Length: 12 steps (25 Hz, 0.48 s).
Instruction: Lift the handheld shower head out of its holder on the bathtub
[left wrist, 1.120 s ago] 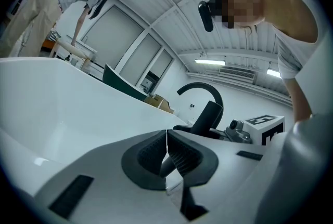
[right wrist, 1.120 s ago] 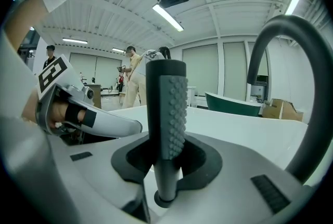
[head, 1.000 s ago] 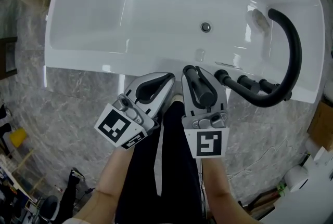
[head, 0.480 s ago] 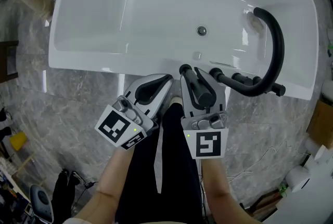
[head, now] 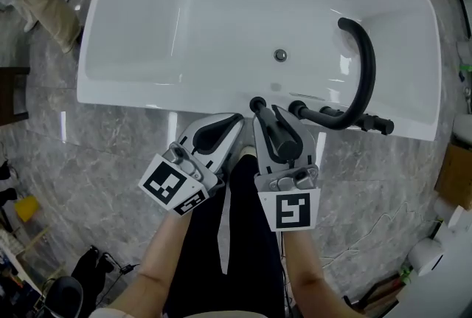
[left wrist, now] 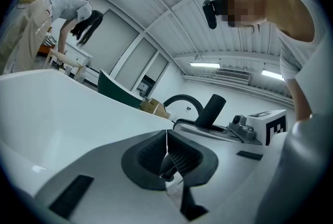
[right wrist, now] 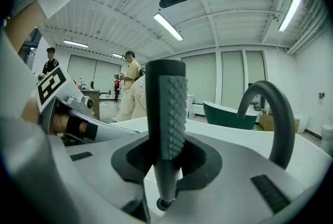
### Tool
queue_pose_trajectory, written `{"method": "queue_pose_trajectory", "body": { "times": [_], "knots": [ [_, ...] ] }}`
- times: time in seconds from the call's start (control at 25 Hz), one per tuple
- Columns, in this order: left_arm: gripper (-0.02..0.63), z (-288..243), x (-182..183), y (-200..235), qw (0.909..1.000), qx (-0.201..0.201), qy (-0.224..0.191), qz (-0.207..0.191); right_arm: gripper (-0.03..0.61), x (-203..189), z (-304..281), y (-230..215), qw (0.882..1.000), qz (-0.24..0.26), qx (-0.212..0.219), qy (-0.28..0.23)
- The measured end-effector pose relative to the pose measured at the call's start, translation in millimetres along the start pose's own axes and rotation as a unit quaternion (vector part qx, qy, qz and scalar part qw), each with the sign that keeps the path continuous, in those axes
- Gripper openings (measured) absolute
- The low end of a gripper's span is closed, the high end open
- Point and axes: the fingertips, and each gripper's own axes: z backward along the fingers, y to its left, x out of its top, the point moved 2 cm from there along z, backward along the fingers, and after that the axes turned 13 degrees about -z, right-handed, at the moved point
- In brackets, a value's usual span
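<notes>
Nearest, the left gripper [head: 217,132] hangs idle, its jaws closed on nothing. Just right of it, the right gripper [head: 284,128] has its jaws clamped on the black handheld shower head [right wrist: 166,114], above the near rim of the bathtub [head: 147,91] (the holder itself is hidden beneath). The lift probably goes best straight along the wand, without twisting. Its long axis stands near upright, nubbed face turned right, lower end toward the rim, the faucet spout [head: 365,73] beyond.

Bright ceiling tube lights [right wrist: 167,26] glare off the bathtub [head: 133,91]; fisheye corners darken.
</notes>
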Motion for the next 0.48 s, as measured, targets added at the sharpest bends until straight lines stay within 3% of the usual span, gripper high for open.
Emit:
{"method": "queue_pose_trajectory", "body": {
  "times": [0.48],
  "knots": [
    [0.012,7.1,37.0,-21.4,0.9997,-0.018,0.000,-0.017,0.109,43.9,19.9,5.5,1.000,-0.008,-0.005,-0.017]
  ]
}}
